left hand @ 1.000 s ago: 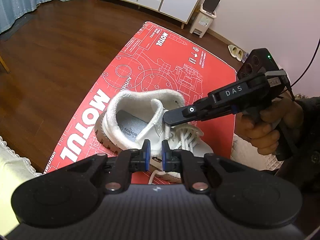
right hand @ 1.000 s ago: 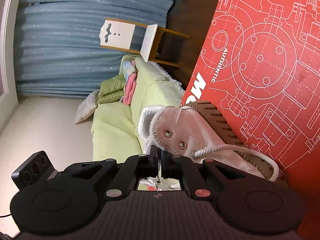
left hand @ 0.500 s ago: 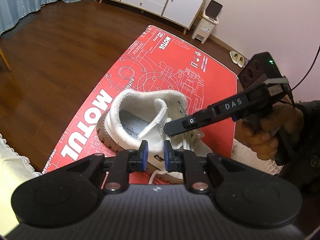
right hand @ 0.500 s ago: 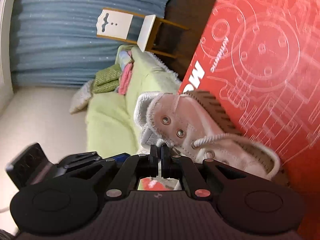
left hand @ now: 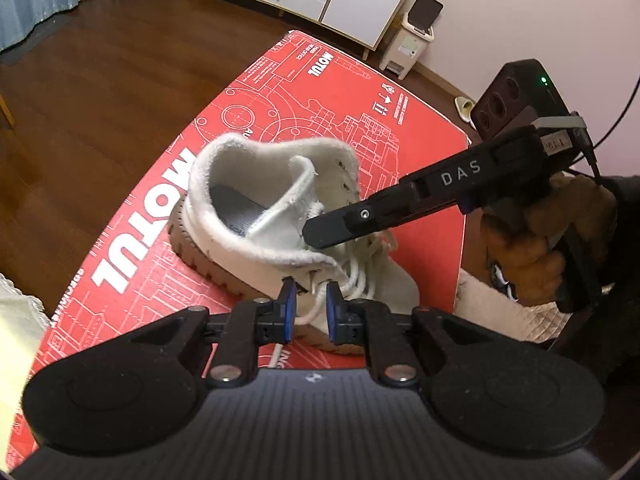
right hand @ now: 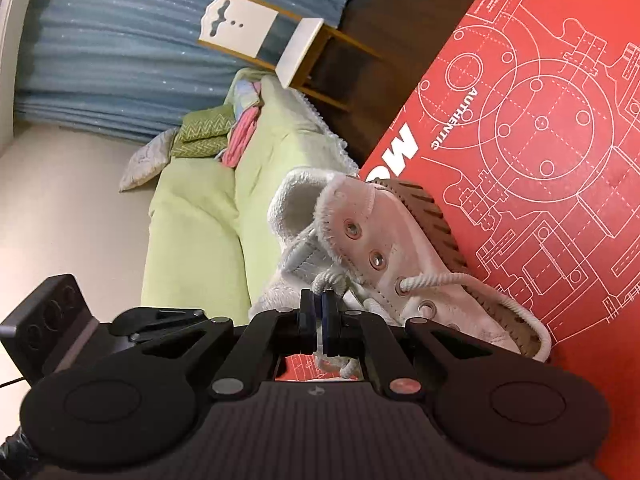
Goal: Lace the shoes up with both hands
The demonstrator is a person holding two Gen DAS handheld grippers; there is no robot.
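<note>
The right gripper (right hand: pixel 319 312) pinched the lace (right hand: pixel 448 279) at the shoe (left hand: pixel 280 220); the left gripper (left hand: pixel 308 304), jaws spread, straddled another strand. Tugging might unthread an eyelet.

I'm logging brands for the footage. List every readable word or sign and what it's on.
"MOTUL": large white letters on the red mat, and again small at its far end.
"AUTHENTIC": on the mat, right wrist view.
"DAS": on the right claw, along its arm.
Fine print and icons on the mat, and the tag above "DAS": too small to read.
Shoe insole print: blurred.
</note>
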